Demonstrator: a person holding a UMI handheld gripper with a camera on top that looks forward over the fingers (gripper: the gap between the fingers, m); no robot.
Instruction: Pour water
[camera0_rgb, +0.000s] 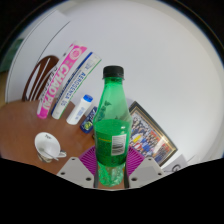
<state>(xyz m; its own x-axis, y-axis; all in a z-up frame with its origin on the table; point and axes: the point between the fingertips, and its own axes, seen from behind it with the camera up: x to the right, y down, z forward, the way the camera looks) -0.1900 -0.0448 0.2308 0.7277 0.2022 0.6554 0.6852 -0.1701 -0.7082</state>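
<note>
The tool (109, 172) is closed on a green bottle (111, 125), both pads pressing its lower body. The bottle stands upright, dark green cap on, above the brown counter (30, 125).

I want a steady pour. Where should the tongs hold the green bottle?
Grip the green bottle at its labelled middle, coming level from the side as the tongs do now: it stands upright, and the straight body there suits flat pads better than the narrow neck.

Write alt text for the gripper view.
A green plastic bottle with a green cap stands upright between the gripper's fingers. Beyond it on the wooden table are toothpaste boxes, a small white bottle and a white cup.
</note>
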